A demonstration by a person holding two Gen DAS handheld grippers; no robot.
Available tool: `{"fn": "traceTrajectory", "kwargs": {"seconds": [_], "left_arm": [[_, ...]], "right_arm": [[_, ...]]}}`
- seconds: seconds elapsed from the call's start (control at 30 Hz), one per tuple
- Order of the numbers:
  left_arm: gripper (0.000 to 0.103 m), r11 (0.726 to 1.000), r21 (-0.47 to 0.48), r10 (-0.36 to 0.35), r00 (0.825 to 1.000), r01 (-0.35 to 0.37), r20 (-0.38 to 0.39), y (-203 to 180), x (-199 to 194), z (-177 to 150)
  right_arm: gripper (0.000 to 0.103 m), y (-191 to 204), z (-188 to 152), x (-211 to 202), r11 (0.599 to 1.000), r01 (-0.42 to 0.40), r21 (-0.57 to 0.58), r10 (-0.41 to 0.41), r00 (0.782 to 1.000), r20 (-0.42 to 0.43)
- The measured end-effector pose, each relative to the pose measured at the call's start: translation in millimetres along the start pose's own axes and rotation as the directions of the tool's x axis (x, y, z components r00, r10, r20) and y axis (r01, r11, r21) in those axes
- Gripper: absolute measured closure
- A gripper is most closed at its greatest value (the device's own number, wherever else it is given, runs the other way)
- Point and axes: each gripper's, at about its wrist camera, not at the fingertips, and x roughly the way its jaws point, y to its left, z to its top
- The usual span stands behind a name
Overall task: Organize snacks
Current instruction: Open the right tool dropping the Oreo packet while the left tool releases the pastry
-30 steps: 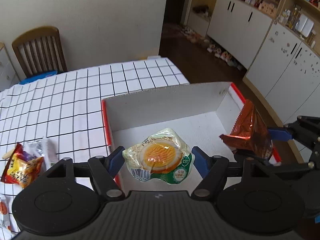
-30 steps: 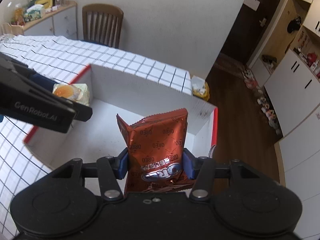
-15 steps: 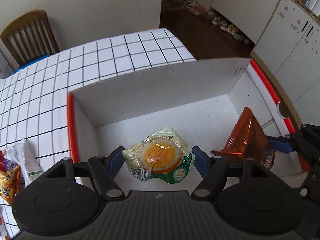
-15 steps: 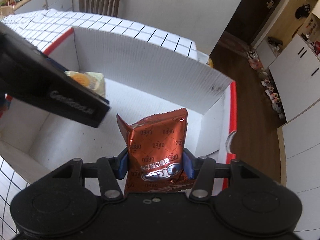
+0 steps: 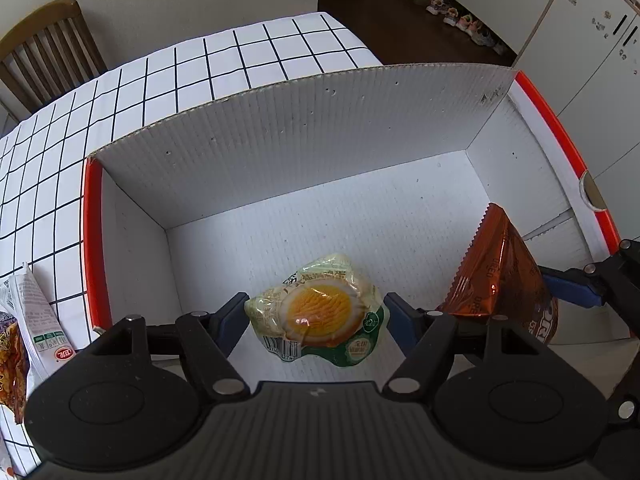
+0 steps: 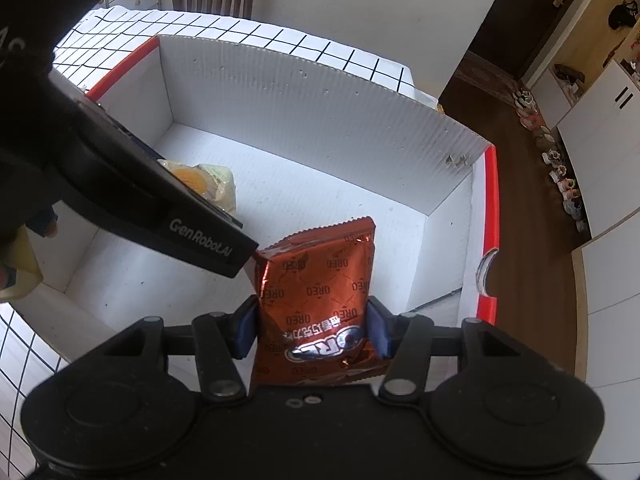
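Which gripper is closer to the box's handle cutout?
Right. The right gripper, holding the Oreo pack, is beside the handle cutout; the left gripper holds the egg snack mid-box.

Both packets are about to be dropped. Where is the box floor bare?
The white box holds nothing loose. Its floor lies bare along the back wall and into both far corners. The near side is crowded: the left gripper holds the egg packet, the right gripper the Oreo packet.

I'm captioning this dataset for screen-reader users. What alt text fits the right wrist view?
The right gripper clamps a copper-coloured Oreo packet upright above the bare floor of a white cardboard box with red edges. At left, the left gripper holds an egg-print snack pack over the same box.
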Motion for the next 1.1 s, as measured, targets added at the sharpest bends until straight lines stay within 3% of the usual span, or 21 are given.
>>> {"fn": "traceTrajectory", "kwargs": {"seconds": [0.13,0.33,0.47,0.53,1.1], "left_arm": [[0.03,1.0,-0.003,0.003,1.0,-0.003,-0.011,-1,1,-1],[0.03,1.0,-0.001,-0.004,1.0,0.004,-0.009,-1,-5,-5],[0.03,1.0,-0.008,-0.019,1.0,0.019,-0.004,0,-12,-8],[0.03,1.0,-0.011,-0.021,1.0,0.021,0.002,-1,-15,-10],[0.027,0.999,-0.027,-0.031,0.981,0.037,0.19,4,-91,-38]], "right_arm": [[0.04,-1,2,0,1.0,0.001,0.004,-0.002,1.0,0.013],[0.039,-4,0,-11,1.0,0.002,0.018,-0.002,0.999,0.036],[0.029,-9,-6,-24,0.999,-0.004,0.035,0.001,0.998,0.063],[0.028,-10,-7,-29,0.999,-0.003,0.038,0.0,0.997,0.073],[0.011,-15,-26,-93,0.992,-0.067,0.102,0.044,0.976,0.215]]}}
